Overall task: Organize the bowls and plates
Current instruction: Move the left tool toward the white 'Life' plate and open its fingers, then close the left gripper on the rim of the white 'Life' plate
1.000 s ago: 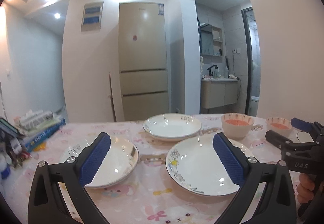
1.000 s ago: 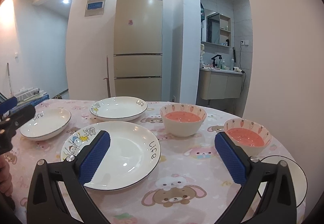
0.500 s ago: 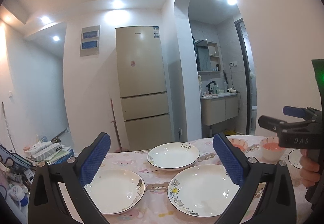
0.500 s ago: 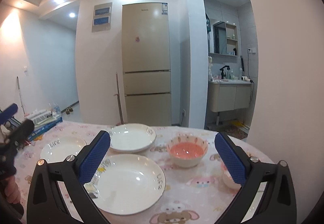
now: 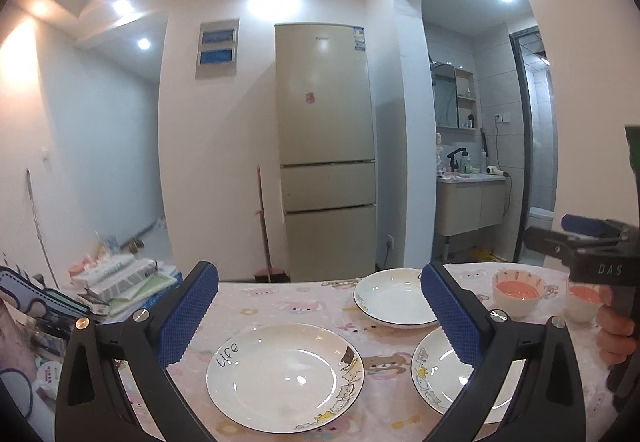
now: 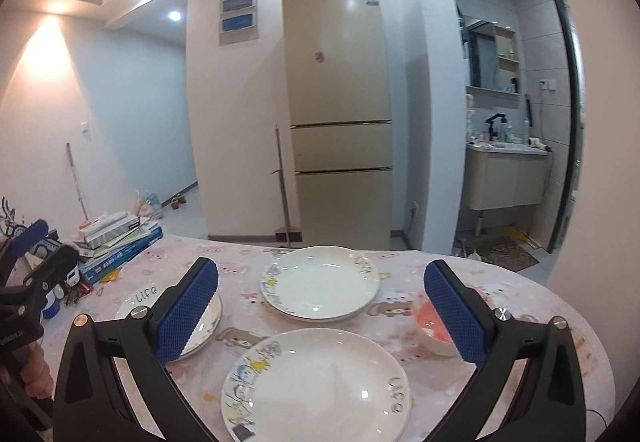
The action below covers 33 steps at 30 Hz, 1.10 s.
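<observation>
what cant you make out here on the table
- Right wrist view: pink-lined bowl mostly behind the right gripper's finger; second bowl unseen.
- Left wrist view: second bowl partly behind the person's hand; near right plate cut by the left gripper's finger.

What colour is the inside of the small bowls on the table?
Salmon pink inside the small white bowls, with a carrot-like pattern around the rim; clearest in the left wrist view.

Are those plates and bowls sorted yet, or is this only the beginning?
Only the beginning. Nothing is stacked: three white plates lie apart on the table, and two pink-lined bowls stand separately. Left gripper and right gripper are open, holding nothing. All gathering remains.
</observation>
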Motion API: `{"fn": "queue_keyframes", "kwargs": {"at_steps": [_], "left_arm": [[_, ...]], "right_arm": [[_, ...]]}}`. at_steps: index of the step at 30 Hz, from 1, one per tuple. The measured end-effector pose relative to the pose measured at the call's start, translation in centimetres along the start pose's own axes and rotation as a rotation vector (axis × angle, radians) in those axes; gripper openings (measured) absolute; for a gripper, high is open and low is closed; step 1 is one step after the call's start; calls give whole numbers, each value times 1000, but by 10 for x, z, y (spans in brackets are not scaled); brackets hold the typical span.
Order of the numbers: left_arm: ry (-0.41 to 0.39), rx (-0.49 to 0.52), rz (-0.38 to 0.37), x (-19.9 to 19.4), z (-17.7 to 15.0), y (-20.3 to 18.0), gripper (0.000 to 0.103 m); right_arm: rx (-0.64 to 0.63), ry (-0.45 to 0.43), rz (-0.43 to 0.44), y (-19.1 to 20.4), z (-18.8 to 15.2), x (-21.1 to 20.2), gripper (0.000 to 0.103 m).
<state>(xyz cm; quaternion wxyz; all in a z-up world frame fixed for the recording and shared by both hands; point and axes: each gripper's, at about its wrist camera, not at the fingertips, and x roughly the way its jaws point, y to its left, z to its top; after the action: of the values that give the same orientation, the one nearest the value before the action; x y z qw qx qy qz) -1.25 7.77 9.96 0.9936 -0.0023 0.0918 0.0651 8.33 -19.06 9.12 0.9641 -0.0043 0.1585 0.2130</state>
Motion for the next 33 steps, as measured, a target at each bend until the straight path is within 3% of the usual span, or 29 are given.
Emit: {"fn": "queue_keyframes", "kwargs": {"at_steps": [3, 5, 7, 9, 11, 16, 18, 20, 25, 28, 33], "left_arm": [[16, -39, 43, 18, 3, 25, 103], [25, -61, 75, 29, 1, 41, 102], [55, -98, 97, 42, -6, 61, 90], [105, -143, 106, 56, -18, 81, 72], [155, -207, 129, 69, -32, 100, 71], [360, -392, 130, 106, -69, 145, 59], [423, -491, 126, 114, -83, 163, 43], [478, -586, 90, 120, -98, 176, 43], [557, -638, 59, 131, -118, 181, 43], [591, -637, 68, 138, -123, 181, 33], [631, -678, 27, 147, -136, 184, 28]], "right_arm": [[22, 7, -4, 14, 4, 15, 100], [38, 35, 43, 21, 8, 28, 98], [58, 67, 81, 30, 9, 44, 95], [55, 104, 109, 41, 7, 61, 92], [66, 141, 140, 50, 4, 76, 88], [114, 348, 248, 68, -17, 130, 77], [82, 471, 217, 79, -30, 155, 67], [92, 545, 243, 84, -42, 174, 64], [159, 701, 286, 82, -65, 207, 51], [179, 751, 311, 83, -75, 220, 43], [188, 785, 356, 91, -80, 228, 36]]}}
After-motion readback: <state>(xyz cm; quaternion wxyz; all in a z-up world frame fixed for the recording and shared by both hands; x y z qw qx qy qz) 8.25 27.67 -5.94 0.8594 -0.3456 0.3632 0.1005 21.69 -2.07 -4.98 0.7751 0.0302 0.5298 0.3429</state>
